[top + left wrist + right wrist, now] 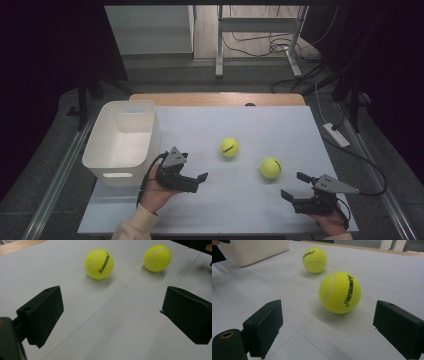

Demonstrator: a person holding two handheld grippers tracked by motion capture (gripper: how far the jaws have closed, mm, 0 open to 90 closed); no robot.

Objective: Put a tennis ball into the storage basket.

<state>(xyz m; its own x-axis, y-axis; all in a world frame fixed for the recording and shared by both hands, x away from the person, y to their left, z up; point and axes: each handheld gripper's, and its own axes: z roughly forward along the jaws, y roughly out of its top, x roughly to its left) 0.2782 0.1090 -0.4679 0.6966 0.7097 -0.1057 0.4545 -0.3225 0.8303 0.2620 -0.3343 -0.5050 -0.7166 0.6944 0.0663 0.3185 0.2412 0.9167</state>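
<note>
Black jaws of the right gripper [327, 327] stand wide apart just short of the nearer fuzzy yellow tennis ball [340, 292]; the left gripper [111, 320] gapes too, its own ball [99, 264] farther off. Off-centre pinches would likely roll either ball away from the white plastic bin [121, 142]

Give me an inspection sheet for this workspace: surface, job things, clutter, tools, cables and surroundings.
Surface: white table top, faint seam lines, wooden edge at the far side.
Job's things: two yellow tennis balls, left ball and right ball, apart, both resting on the surface; white bin at the left, inside looks bare.
Clutter: nothing seen.
Tools: left tool open, holding nothing; right tool open, right ball just ahead of its jaws.
Cables: loose cables on the floor beyond; power strip to the right.
Surroundings: metal frame legs, dark curtains.
</note>
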